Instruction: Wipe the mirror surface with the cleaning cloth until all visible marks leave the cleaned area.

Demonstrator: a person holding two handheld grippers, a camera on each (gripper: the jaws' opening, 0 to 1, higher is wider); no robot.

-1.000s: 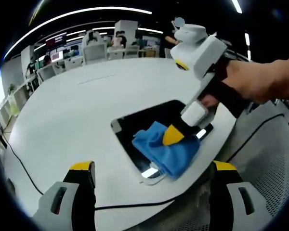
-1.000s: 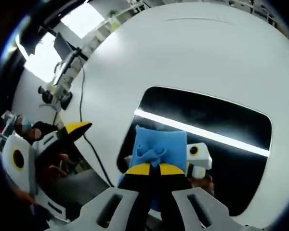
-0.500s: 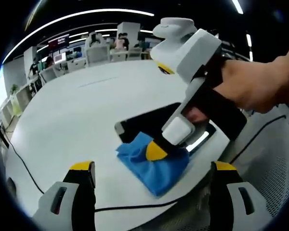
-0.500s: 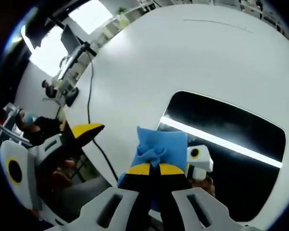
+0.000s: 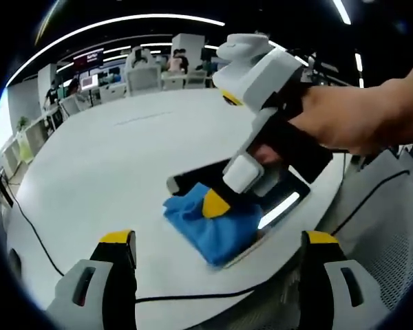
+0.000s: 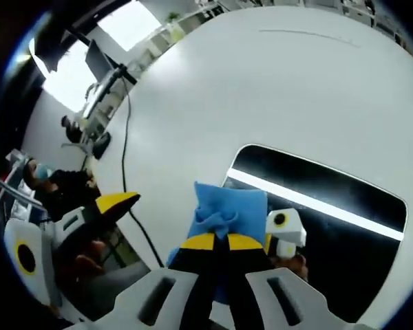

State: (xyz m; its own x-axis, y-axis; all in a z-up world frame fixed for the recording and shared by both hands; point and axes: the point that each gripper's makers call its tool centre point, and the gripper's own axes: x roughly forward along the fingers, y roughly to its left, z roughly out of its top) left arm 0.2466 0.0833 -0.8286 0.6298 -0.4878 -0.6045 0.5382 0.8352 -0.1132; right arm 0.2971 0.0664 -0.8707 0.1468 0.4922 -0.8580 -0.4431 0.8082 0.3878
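Note:
A dark rectangular mirror (image 5: 290, 194) lies flat on the white table (image 5: 117, 151), with a bright light strip reflected in it. My right gripper (image 5: 217, 203), held by a hand, presses a blue cleaning cloth (image 5: 210, 230) onto the mirror's near left end. In the right gripper view, the right gripper (image 6: 222, 240) is shut on the cloth (image 6: 230, 206) at the left edge of the mirror (image 6: 330, 206). My left gripper (image 5: 218, 239) hovers open near the table edge with nothing between its jaws, and its yellow tip (image 6: 117, 201) also shows at the left.
A black cable (image 5: 27, 227) runs along the table's near edge (image 6: 127, 137). A mesh chair (image 5: 392, 234) stands to the right of the table. Desks and chairs (image 5: 144, 72) fill the far side of the room. A person (image 6: 55, 185) sits beyond the table's left edge.
My right gripper has slid the blue cloth across the mirror toward its left end. The left gripper has stayed open and still.

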